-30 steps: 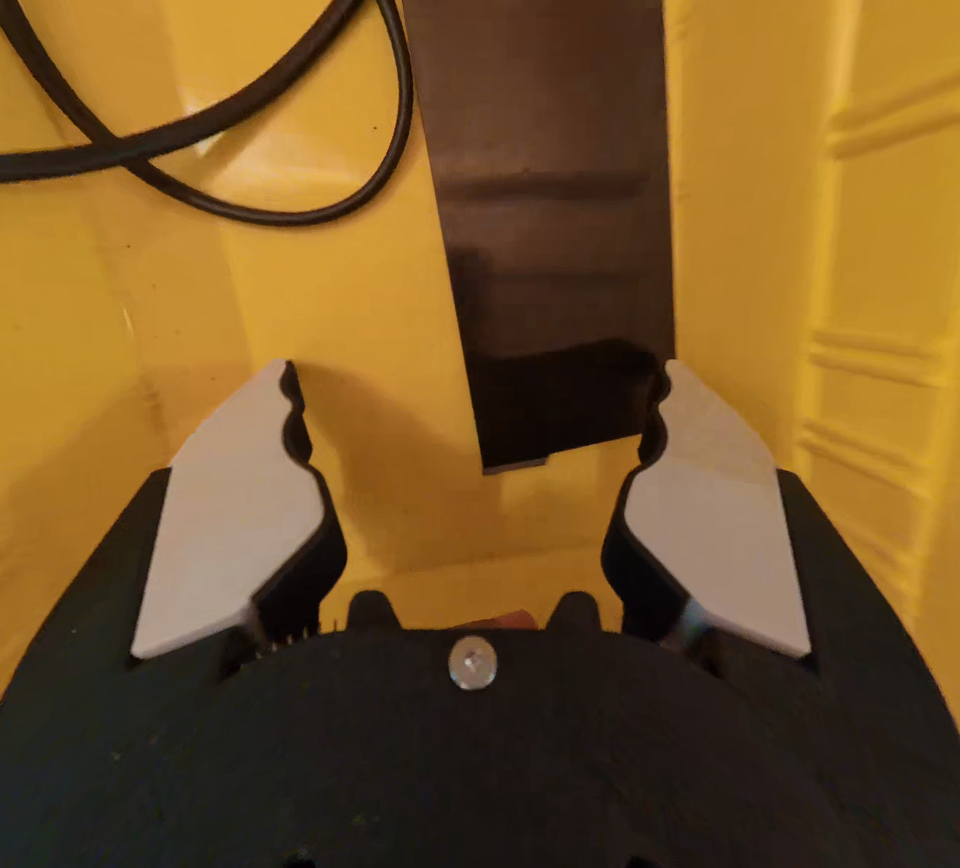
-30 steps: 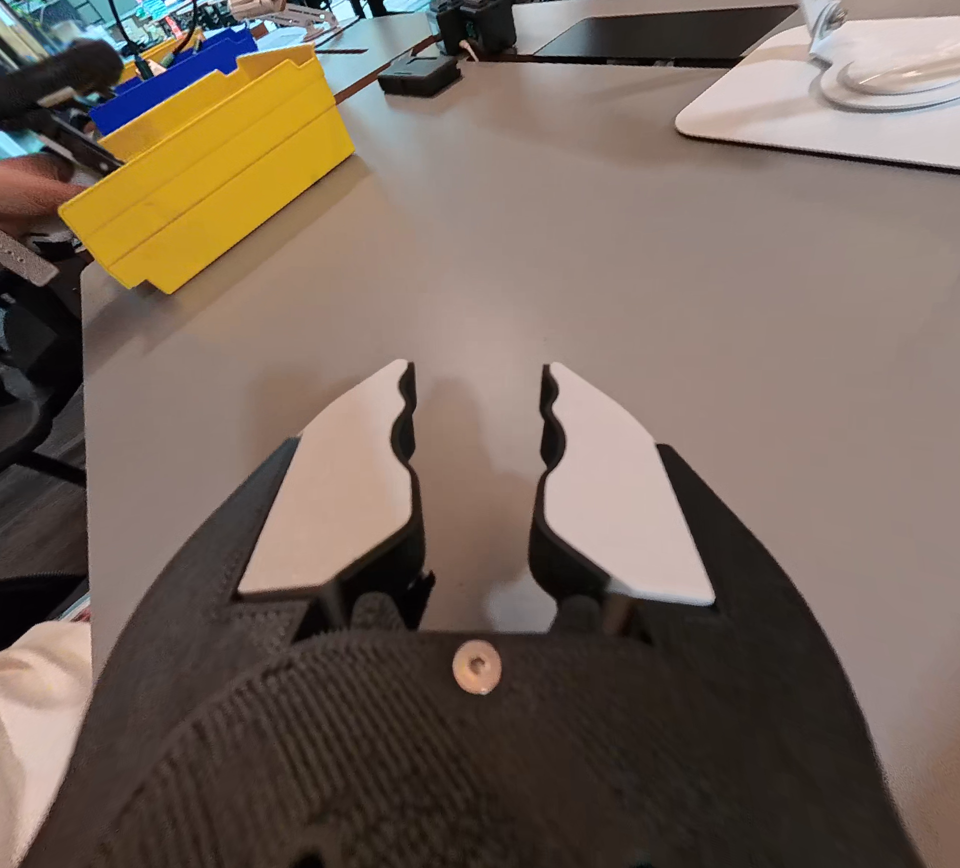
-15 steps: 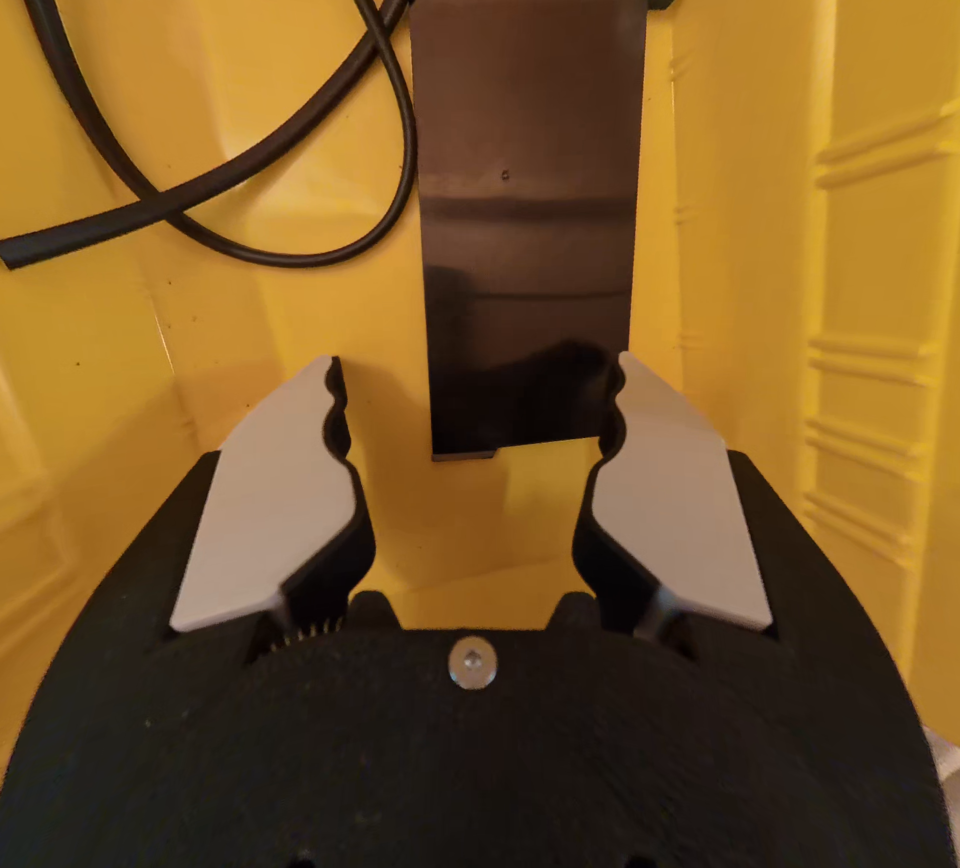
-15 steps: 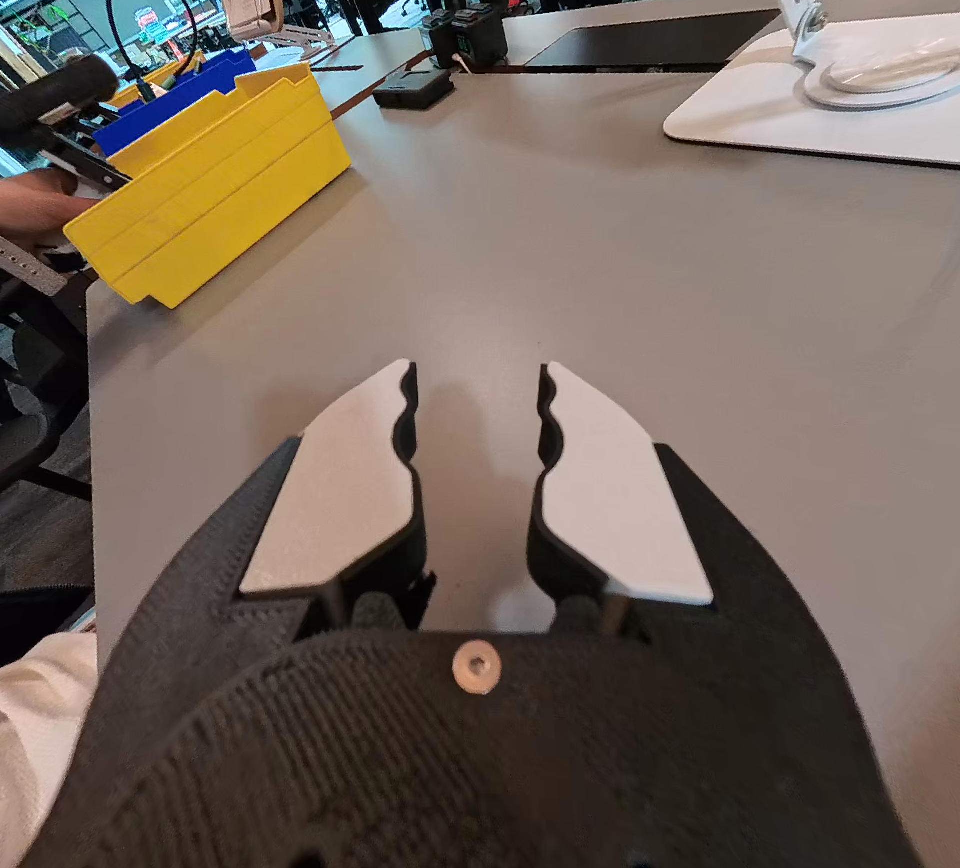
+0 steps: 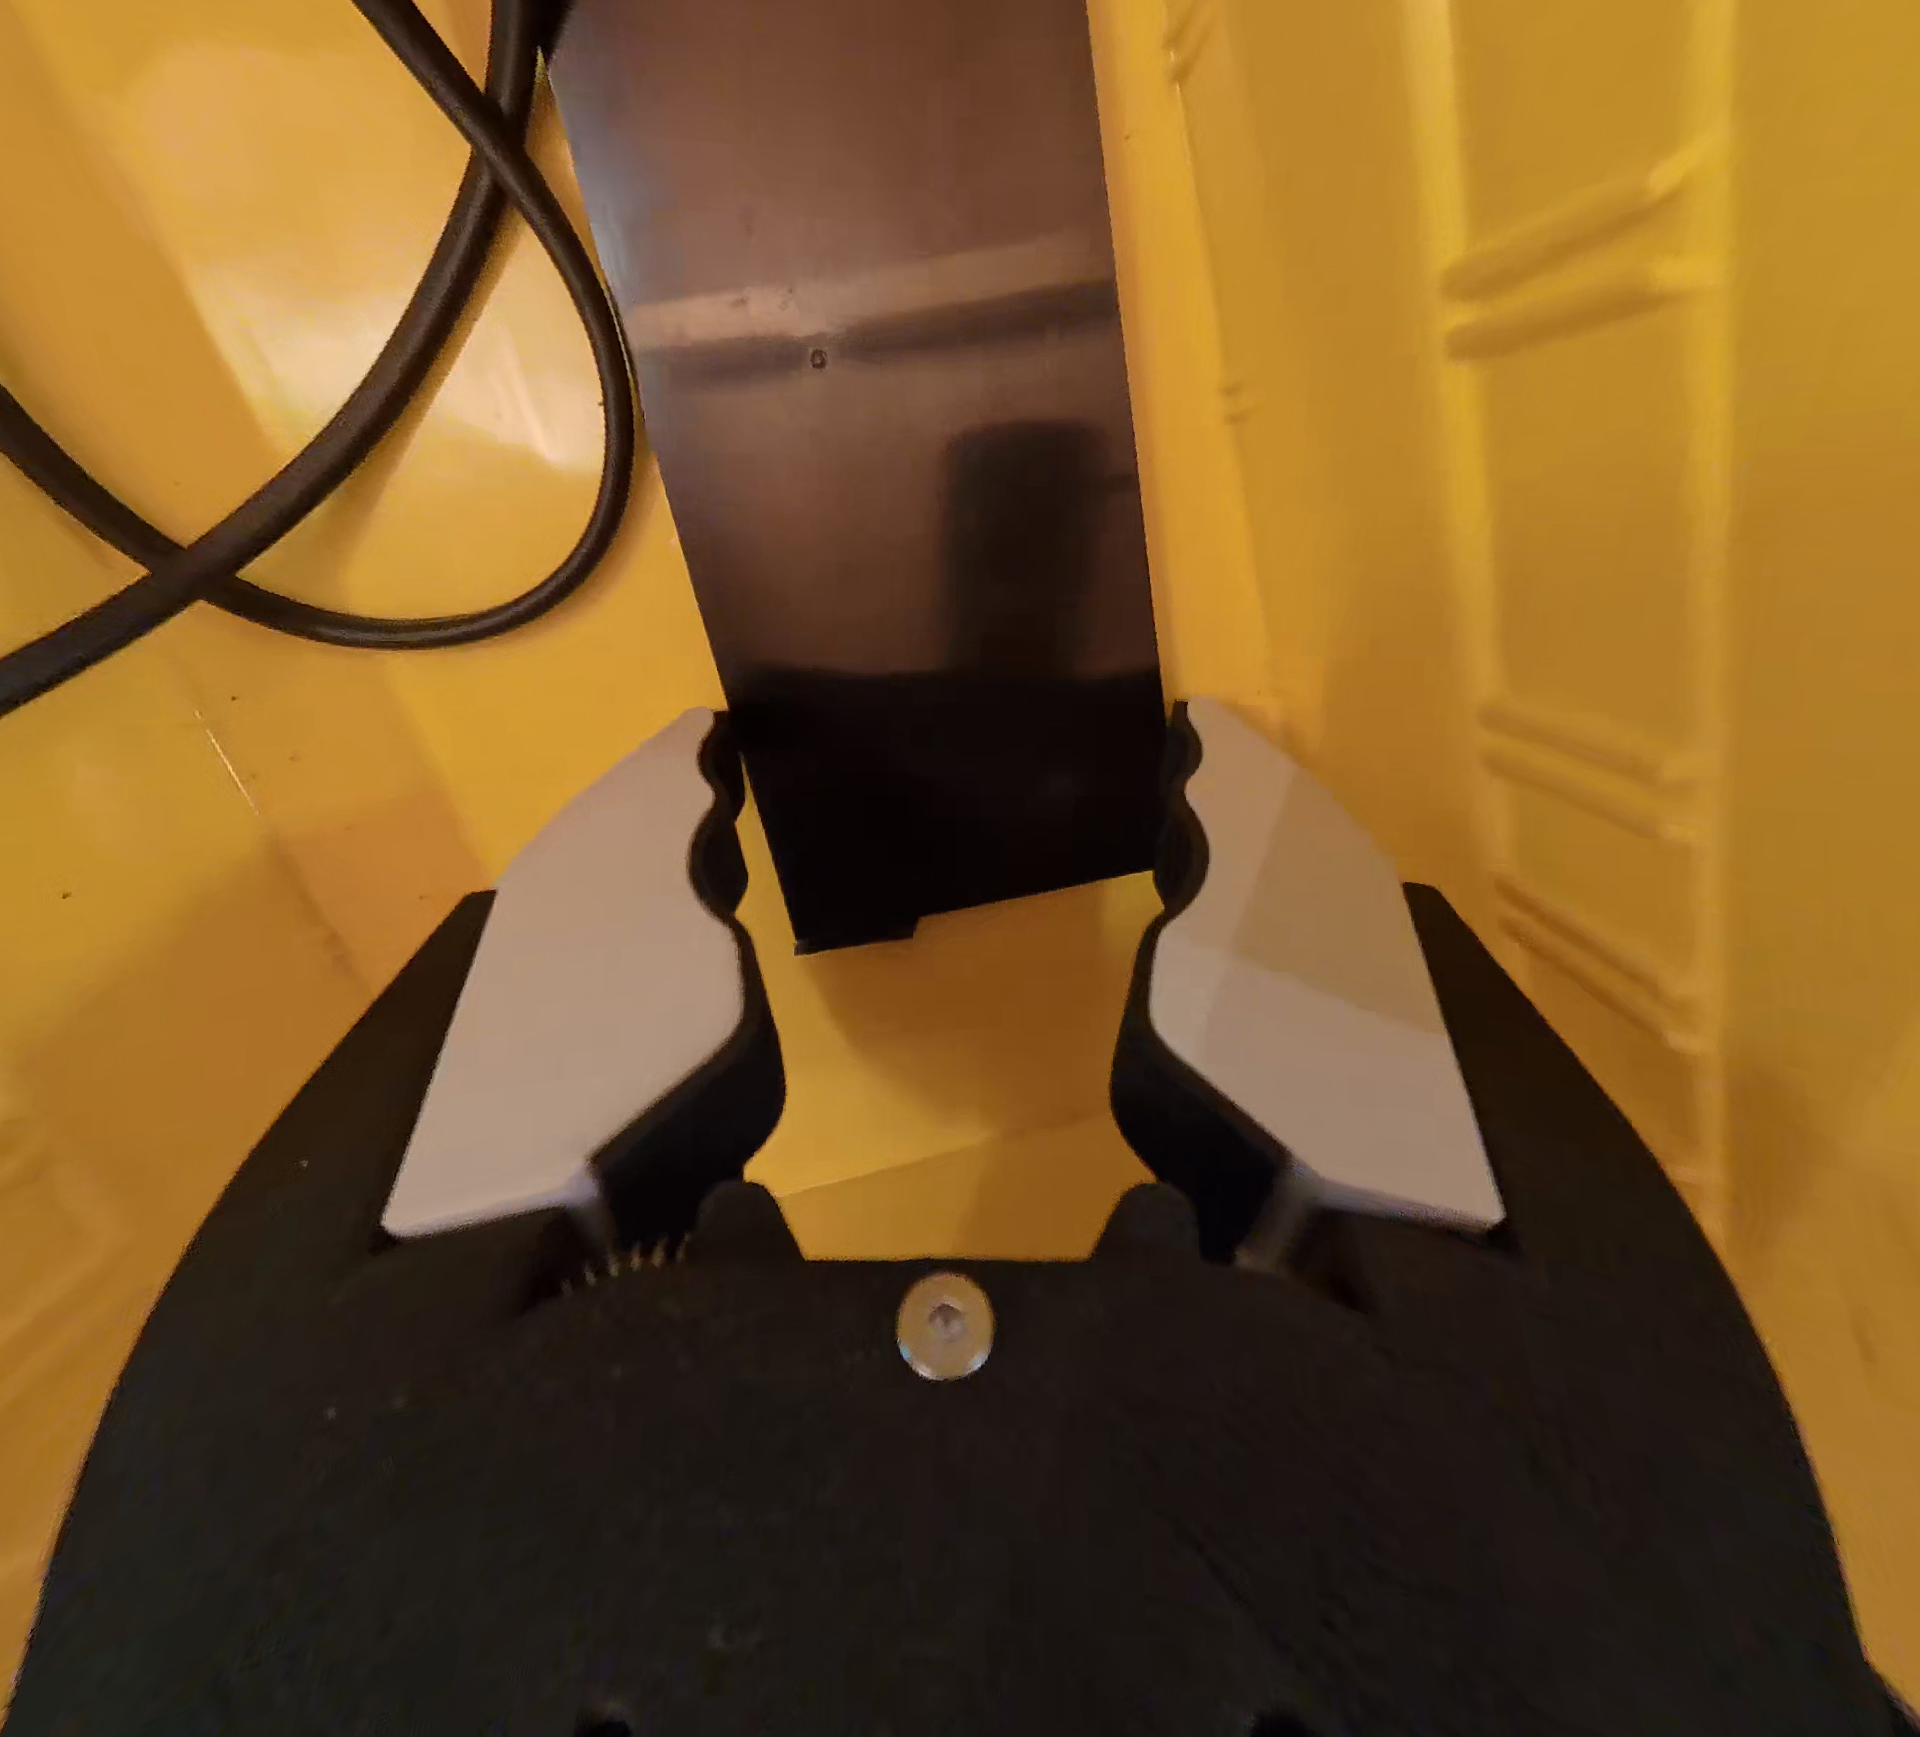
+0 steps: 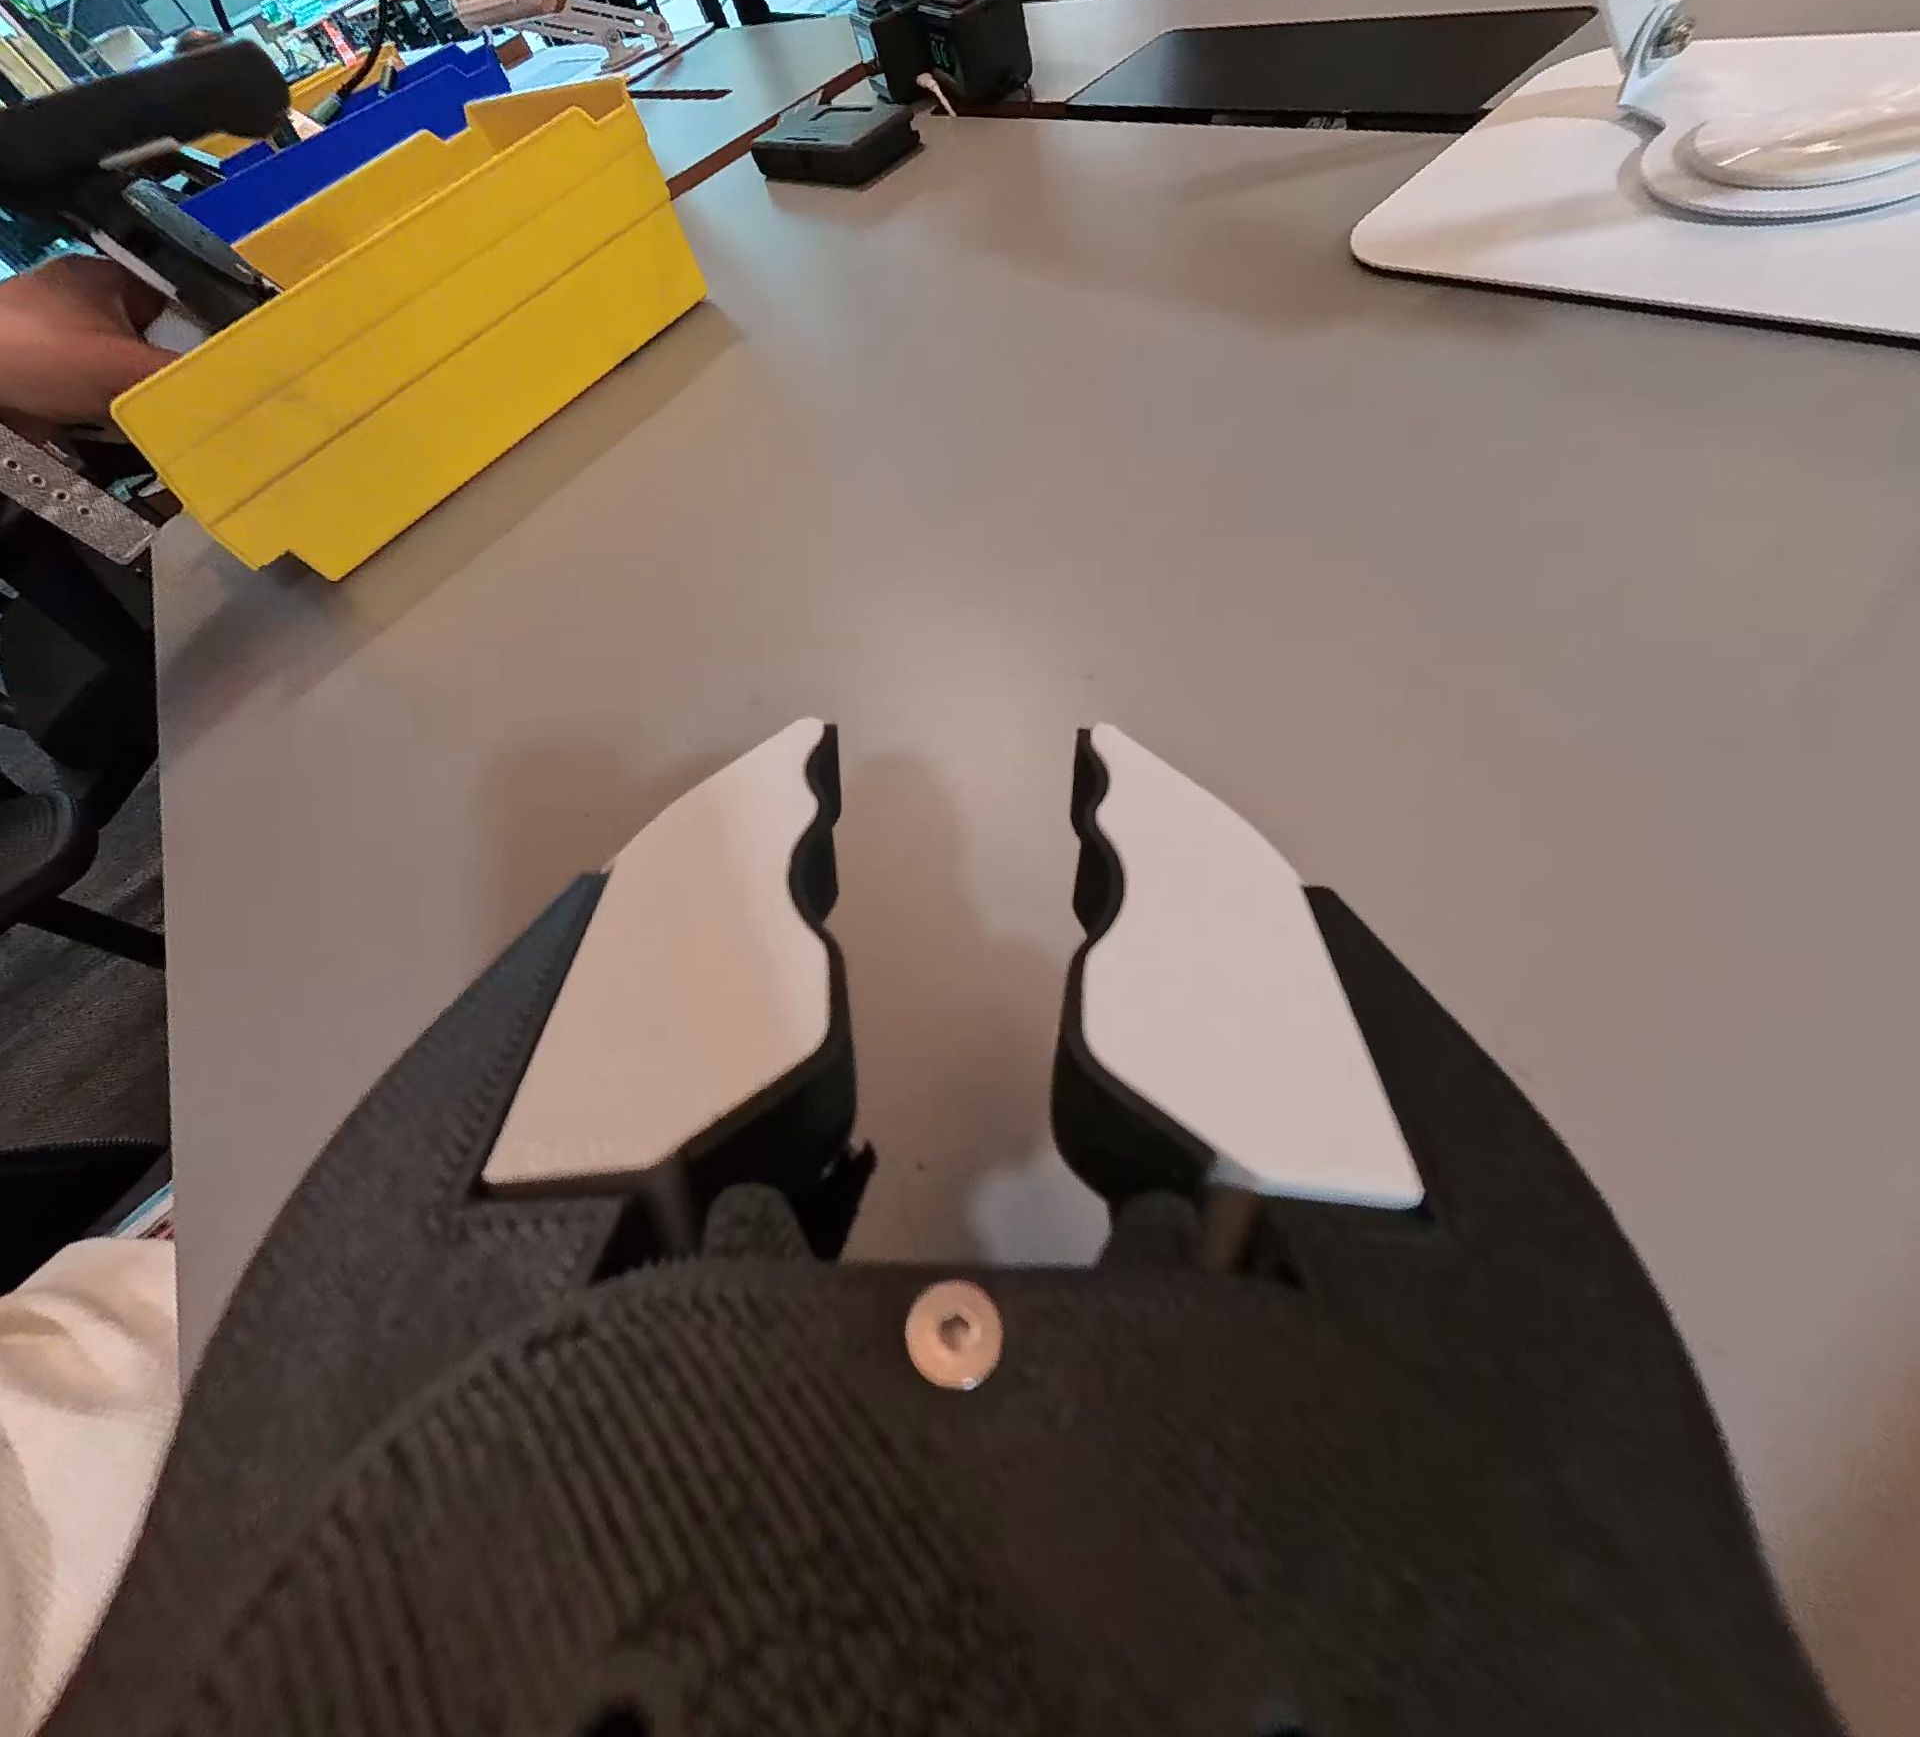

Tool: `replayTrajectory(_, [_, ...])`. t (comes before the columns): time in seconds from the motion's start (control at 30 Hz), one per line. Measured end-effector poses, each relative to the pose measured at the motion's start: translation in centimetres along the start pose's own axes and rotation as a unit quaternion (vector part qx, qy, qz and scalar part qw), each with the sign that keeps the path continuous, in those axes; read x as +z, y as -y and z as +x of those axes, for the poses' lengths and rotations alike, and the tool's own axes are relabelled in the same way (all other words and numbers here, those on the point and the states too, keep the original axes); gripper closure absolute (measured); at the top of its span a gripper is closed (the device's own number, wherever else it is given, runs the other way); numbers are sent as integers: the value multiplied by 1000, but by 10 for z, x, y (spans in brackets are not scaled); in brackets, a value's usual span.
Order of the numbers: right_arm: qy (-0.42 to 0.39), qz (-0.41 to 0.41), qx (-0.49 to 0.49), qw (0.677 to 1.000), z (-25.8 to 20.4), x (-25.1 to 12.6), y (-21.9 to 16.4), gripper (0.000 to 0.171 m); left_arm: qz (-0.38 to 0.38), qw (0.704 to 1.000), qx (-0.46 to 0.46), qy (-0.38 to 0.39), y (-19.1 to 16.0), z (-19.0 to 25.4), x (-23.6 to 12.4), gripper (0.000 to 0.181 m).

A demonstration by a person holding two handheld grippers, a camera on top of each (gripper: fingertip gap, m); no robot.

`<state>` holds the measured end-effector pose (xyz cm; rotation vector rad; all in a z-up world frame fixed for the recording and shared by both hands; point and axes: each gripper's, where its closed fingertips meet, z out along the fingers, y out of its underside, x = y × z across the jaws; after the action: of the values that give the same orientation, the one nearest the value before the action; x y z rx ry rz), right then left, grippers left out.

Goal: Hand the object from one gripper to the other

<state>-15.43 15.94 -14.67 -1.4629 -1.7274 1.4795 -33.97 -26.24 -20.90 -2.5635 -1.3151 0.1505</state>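
1. Dark flat plate [image 5: 873, 399], the thing to be handed over, lies inside the yellow bin [image 5: 1558, 544], its near end between the tips of the left gripper [image 5: 945, 731].
2. Its jaws stand apart, one on each long edge of the plate; whether they already touch it I cannot tell.
3. To grip well, I would push in a little further so the pads cover more of the near end, then close squarely across the width, keeping off the black cable [image 5: 499, 233] looped just to the left.
4. The plate's long axis runs away from the left gripper, near to far, leaning slightly left at the far end.
5. The right gripper [image 6: 956, 742] waits over the bare grey surface [image 6: 1143, 440], jaws apart and empty, well away from the bin.
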Motion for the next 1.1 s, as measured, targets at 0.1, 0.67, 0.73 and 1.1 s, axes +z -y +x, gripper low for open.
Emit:
replayTrajectory(0.1, [2,-1,-1,1000,-1,0,0,128,24,999,-28,-36,5,3,-6,103])
replayTrajectory(0.67, [1,-9,-5,1000,-1,2,-2,129,154,929,-163,-293,-5,-3,-74,103])
replayTrajectory(0.73, [0,-9,-6,1000,-1,2,-2,129,144,936,-152,-281,-4,0,-71,103])
replayTrajectory(1.1, [2,-12,-8,1000,-2,3,-2,129,24,964,-97,-247,-25,26,-51,104])
